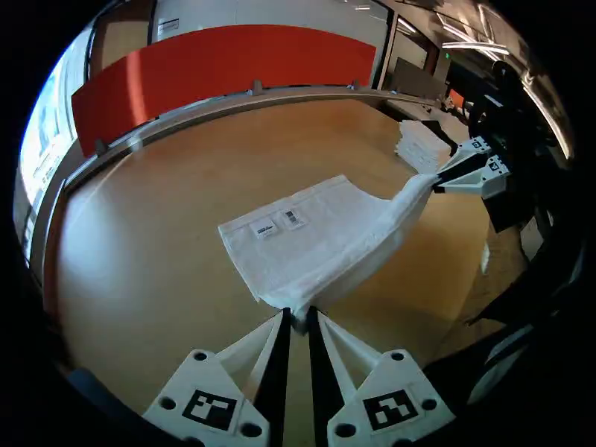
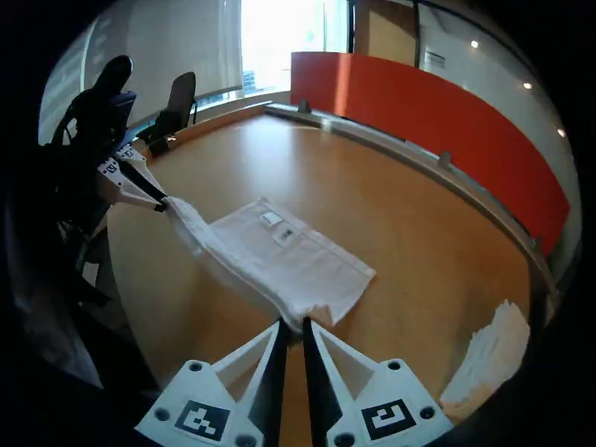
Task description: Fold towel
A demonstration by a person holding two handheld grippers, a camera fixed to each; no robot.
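While slack, towel (image 1: pixel 320 238) lengthwise between grippers (image 1: pixel 298 319) (image 2: pixel 294 325).

Light-brown wooden counter (image 1: pixel 149 246). Long red partition panel (image 1: pixel 223 67) stands upright along its edge. Stack of folded white cloths (image 1: pixel 421 145) lies on the counter. Black office chair (image 2: pixel 179 97) stands beyond.

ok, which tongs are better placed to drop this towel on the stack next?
Right, probably: the stack sits beside the right tongs, beyond them from the left tongs. Both pinch corners of the towel.
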